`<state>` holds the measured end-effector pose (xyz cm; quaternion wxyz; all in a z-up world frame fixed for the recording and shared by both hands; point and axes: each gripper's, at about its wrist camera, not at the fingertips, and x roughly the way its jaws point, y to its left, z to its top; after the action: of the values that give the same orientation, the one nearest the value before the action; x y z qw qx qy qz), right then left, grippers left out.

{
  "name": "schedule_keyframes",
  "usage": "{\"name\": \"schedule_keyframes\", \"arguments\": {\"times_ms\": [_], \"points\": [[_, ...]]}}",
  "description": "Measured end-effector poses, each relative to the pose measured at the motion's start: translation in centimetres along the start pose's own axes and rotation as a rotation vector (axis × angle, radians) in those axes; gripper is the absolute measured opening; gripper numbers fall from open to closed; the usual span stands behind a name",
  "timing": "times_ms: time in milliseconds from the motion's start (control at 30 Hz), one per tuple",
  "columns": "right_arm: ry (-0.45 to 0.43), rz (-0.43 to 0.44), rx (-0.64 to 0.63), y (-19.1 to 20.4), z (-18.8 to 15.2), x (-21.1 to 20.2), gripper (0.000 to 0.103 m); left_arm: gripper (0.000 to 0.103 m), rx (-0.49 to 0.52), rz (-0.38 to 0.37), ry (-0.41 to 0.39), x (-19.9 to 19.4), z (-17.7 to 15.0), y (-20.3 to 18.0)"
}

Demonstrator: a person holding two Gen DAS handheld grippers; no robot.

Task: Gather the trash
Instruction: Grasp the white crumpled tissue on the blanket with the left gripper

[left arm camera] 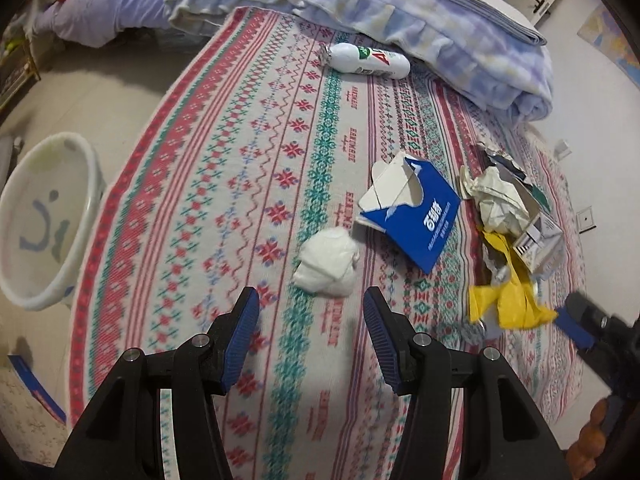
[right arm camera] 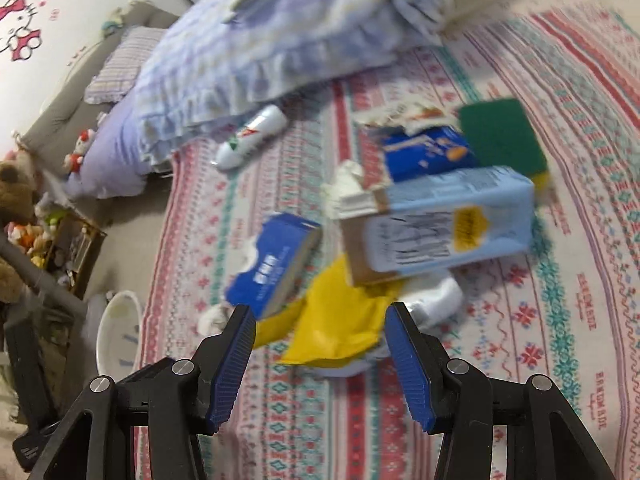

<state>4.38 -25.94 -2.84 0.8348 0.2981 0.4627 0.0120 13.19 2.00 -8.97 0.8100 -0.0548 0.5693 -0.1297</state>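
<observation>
Trash lies scattered on a patterned bedsheet (left arm camera: 240, 160). In the left wrist view a crumpled white tissue (left arm camera: 326, 266) sits just beyond my left gripper (left arm camera: 311, 295), which is open with nothing between its fingers. Farther right are a torn blue carton (left arm camera: 416, 216), crumpled paper (left arm camera: 500, 200) and a yellow wrapper (left arm camera: 508, 300). A white bottle (left arm camera: 366, 60) lies near the quilt. My right gripper (right arm camera: 320, 308) is open, hovering over the yellow wrapper (right arm camera: 336, 320), with the blue carton (right arm camera: 276, 264) to its left and a light blue milk carton (right arm camera: 440, 228) behind it.
A white bin (left arm camera: 40, 216) stands on the floor left of the bed, also seen as the white bin (right arm camera: 116, 332) in the right wrist view. A folded blue quilt (left arm camera: 400, 8) covers the far bed. A green sponge (right arm camera: 504, 136) lies behind the cartons. Soft toys (right arm camera: 24, 216) crowd the floor.
</observation>
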Motion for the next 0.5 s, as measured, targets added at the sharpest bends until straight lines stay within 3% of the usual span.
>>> {"name": "schedule_keyframes", "arguments": {"times_ms": [233,400,467,500], "points": [[0.092,0.047,0.117,-2.8,-0.6,1.9,0.059,0.055,0.017,0.004,0.002,1.5,0.4,-1.1],[0.113,0.059,0.170,-3.4,-0.4,2.8,0.059,0.035,0.006,0.020,0.005,2.3,0.7,-0.6],[0.116,0.064,0.178,-3.5,-0.2,3.0,0.059,0.019,-0.002,0.007,0.010,2.3,0.9,-0.3],[0.116,0.064,0.179,-3.5,-0.2,3.0,0.059,0.017,-0.008,0.001,0.010,2.3,0.9,-0.1]]}}
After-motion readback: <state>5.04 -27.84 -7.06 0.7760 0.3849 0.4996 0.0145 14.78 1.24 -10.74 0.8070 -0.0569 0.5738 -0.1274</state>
